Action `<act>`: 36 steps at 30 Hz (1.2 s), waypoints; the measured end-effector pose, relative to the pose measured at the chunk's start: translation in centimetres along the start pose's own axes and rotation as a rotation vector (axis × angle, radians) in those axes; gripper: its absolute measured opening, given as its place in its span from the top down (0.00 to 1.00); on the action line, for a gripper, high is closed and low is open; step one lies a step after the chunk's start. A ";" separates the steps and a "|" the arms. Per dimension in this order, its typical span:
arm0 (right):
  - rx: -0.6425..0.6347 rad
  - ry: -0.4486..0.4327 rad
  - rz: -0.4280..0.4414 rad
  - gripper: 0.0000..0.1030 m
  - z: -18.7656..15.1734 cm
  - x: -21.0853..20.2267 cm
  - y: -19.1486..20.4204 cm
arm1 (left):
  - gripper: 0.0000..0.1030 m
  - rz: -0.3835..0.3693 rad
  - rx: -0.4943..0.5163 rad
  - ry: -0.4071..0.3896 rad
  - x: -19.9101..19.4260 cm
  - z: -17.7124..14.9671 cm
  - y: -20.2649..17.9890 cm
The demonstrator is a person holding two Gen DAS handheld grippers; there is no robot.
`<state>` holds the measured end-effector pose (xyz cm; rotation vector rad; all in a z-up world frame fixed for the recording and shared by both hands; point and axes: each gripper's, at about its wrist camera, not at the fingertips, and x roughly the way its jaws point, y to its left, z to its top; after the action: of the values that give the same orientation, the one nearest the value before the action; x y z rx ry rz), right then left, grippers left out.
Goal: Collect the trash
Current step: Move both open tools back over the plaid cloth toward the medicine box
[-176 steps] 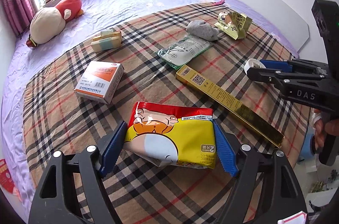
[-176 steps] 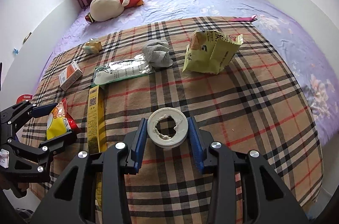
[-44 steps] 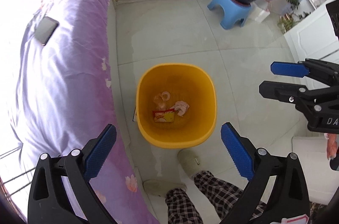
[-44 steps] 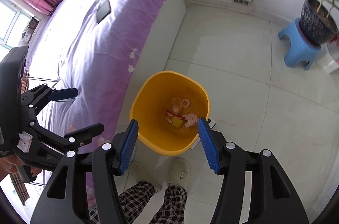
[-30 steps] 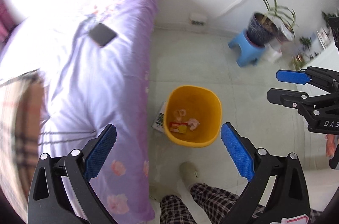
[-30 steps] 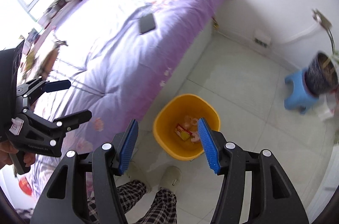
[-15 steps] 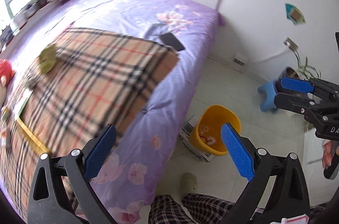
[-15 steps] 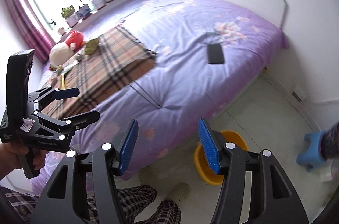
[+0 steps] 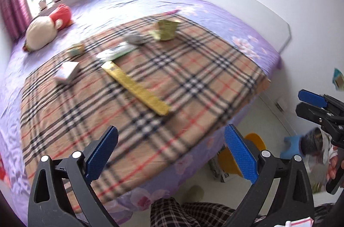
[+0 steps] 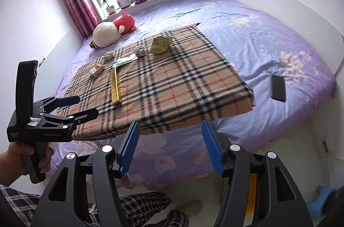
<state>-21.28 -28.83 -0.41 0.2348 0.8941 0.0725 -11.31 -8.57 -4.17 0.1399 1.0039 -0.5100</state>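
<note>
Both grippers are open and empty, held off the near edge of the bed. My left gripper (image 9: 171, 151) faces a plaid blanket (image 9: 193, 80) with trash on it: a long yellow box (image 9: 135, 87), a white and orange carton (image 9: 66, 73), a clear plastic packet (image 9: 114, 51), a grey wad (image 9: 135, 40), a green snack bag (image 9: 166, 30) and a small box (image 9: 75, 49). My right gripper (image 10: 171, 146) sees the same blanket (image 10: 182, 85), the yellow box (image 10: 115, 85) and the snack bag (image 10: 161, 44). The yellow bin (image 9: 255, 141) stands on the floor beside the bed.
A black phone (image 10: 278, 87) lies on the purple sheet right of the blanket. A plush toy (image 10: 114, 30) lies near the window sill with potted plants. A blue stool (image 9: 291, 146) and a plant pot stand by the wall. My legs are below.
Both grippers have swung up from over the yellow bin, where the snack bag and tape roll were dropped, back toward the bed. Both are open and empty.
</note>
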 end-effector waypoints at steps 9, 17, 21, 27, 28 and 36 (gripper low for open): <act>-0.089 0.027 0.075 0.40 3.0 4.0 5.2 | 0.05 0.083 -0.151 -0.027 -0.2 1.2 9.4; -0.137 0.064 0.112 0.34 4.4 8.2 8.9 | 0.05 0.112 -0.187 -0.015 1.6 2.6 14.3; -0.177 0.106 0.113 0.34 4.6 11.1 10.7 | 0.05 0.116 -0.192 0.012 3.3 3.2 16.5; -0.226 0.159 0.073 0.34 5.2 15.5 12.8 | 0.05 0.129 -0.186 0.050 6.1 4.5 19.2; -0.230 0.167 0.064 0.34 5.4 16.2 12.9 | 0.05 0.128 -0.182 0.055 6.5 4.8 19.6; -0.317 0.199 0.003 0.34 6.0 19.9 14.1 | 0.05 0.134 -0.136 0.086 9.1 6.5 20.9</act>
<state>-3.73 -12.96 -8.70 -0.0683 1.0652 0.2416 7.47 4.34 -10.75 0.1077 1.1022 -0.3148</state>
